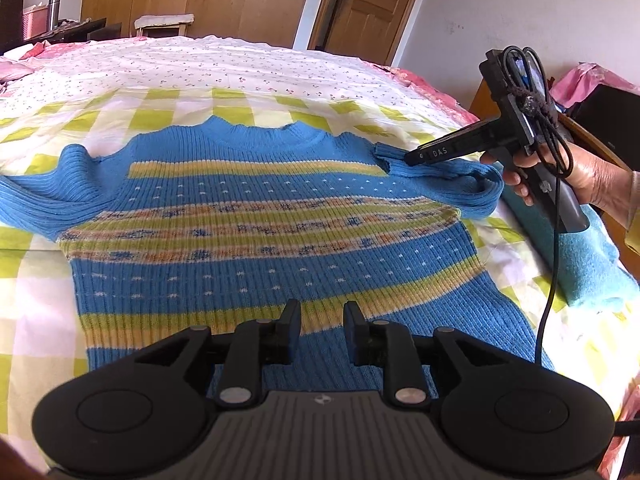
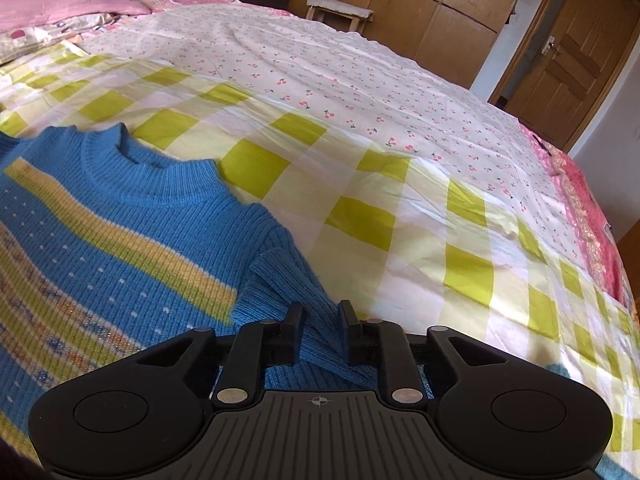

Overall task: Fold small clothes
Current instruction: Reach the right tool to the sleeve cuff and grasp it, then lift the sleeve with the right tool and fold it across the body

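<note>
A blue knit sweater (image 1: 260,232) with yellow, green and patterned stripes lies face up and flat on the bed, its collar at the far side. My left gripper (image 1: 322,312) hovers over the hem, open, with nothing between its fingers. The sweater's right sleeve (image 1: 440,170) is folded inward across the shoulder. My right gripper (image 1: 412,158) points at that sleeve's cuff end. In the right wrist view the sleeve (image 2: 280,280) runs between the fingers of the right gripper (image 2: 320,312), which stand slightly apart over the slack fabric. The other sleeve (image 1: 32,200) stretches out to the left.
A green-and-white checked sheet (image 2: 400,200) covers the bed, with a cherry-print sheet (image 2: 320,60) beyond. A light blue folded cloth (image 1: 580,272) lies at the right bed edge under a person's hand (image 1: 592,176). A black cable (image 1: 554,272) hangs there. Pink pillows (image 2: 60,0) sit at the far end.
</note>
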### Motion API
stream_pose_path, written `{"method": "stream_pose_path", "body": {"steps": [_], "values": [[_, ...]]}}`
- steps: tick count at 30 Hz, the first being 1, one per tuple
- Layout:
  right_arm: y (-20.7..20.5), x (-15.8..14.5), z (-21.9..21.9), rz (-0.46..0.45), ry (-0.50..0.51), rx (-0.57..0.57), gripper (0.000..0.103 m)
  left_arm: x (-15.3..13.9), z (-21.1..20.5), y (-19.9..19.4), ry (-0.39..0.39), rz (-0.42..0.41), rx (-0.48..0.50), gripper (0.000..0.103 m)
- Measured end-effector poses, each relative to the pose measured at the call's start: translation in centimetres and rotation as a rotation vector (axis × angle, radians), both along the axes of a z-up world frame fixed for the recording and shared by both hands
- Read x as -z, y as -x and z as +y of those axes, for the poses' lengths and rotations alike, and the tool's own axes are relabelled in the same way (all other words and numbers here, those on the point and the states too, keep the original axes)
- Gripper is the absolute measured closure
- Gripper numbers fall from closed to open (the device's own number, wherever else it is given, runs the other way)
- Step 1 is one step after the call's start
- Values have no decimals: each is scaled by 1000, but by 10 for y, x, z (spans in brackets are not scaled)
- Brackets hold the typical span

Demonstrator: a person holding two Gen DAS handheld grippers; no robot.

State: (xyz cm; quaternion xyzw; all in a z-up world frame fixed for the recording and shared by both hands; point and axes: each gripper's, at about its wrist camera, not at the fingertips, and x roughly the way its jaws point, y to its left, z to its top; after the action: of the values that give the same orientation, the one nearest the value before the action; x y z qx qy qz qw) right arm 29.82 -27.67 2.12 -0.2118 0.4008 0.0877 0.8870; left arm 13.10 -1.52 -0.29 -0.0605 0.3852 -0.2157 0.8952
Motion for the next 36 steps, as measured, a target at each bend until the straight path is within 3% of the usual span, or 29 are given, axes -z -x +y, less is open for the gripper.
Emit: {"method": "stream_pose_path", "body": {"steps": [1,3,5,7,9,20,22,30,33,36], "values": [[-3,2,0,2,11,1,68,0,0,0,3,-1,-1,74],[-7,6,-2,9,21,10,68,0,1,-1,7,-1,-2,74],[-11,7,-7,30,-1,26,73,0,1,-1,10,2,-2,74],[-11,5,-10,35,-30,49,92,1,1,-1,11,5,-2,74],[-9,-2,-14,31,-71,76,96,1,2,0,17,5,-4,74],[27,-117,-49,-182,-517,352,97,-18,24,10,101,-43,-35,74],[36,-128,-42,-194,-585,356,97,-21,29,12,113,-51,-43,74],[45,-129,40,-151,-676,256,97,-37,51,22,148,-95,-77,73],[46,-135,67,-165,-689,236,97,-39,61,24,156,-111,-92,73],[48,-127,98,-117,-646,170,95,-39,68,23,165,-112,-99,73]]}}
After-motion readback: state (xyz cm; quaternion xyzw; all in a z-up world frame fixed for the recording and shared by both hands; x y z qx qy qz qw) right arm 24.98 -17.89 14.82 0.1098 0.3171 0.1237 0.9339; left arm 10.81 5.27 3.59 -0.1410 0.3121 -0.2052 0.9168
